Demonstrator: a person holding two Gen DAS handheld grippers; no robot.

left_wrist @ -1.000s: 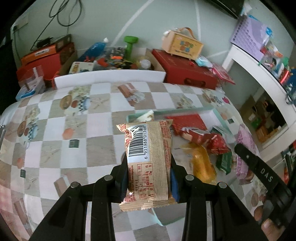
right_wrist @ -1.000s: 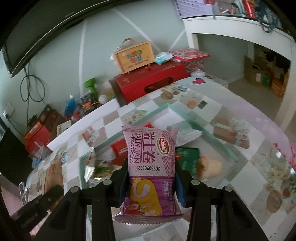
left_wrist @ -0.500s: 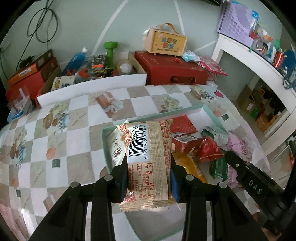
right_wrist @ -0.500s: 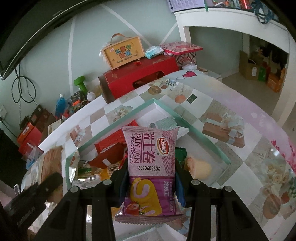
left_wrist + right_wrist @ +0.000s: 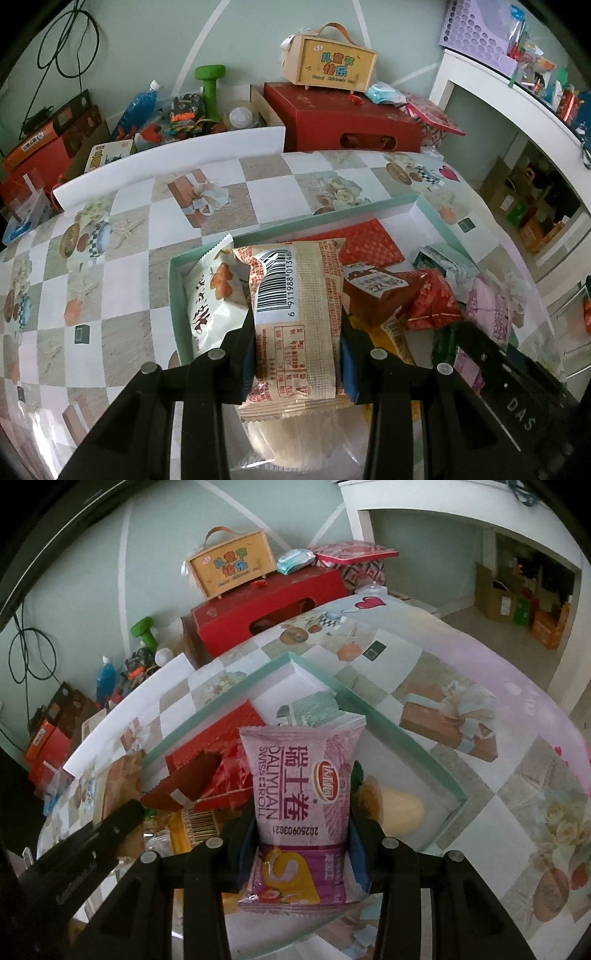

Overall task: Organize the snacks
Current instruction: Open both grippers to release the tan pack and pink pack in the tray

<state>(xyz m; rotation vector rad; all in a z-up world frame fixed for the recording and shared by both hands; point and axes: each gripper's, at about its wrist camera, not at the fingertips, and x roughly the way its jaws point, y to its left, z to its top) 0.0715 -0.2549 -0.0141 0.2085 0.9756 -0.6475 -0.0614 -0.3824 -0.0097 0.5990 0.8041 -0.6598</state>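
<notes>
Plainly, both sets of tongs were clamped on snacks: the left gripper [image 5: 297, 354] was closed on a tan wafer packet [image 5: 295, 314] with its barcode showing, and the right gripper [image 5: 303, 834] on a purple Swiss-roll packet [image 5: 301, 794], each held upright above the green-rimmed tray [image 5: 354, 213]. The main risk was judged to be a clash, since the two tools were seen close together over the same tray, one black frame crossing the corner of the other's view. A packet could also be dropped onto the heap and slid over the low rim, because the tray was already crowded toward its left end. Crushing of the soft wrappers by too firm a squeeze was thought possible too. Within the tray were seen a white nut packet [image 5: 212, 295] leaning against the left wall, a flat red box [image 5: 364, 242], a brown packet [image 5: 376, 291], a red foil packet [image 5: 432, 299], a pale green packet [image 5: 314, 709] and a yellow cake [image 5: 400, 808].
</notes>
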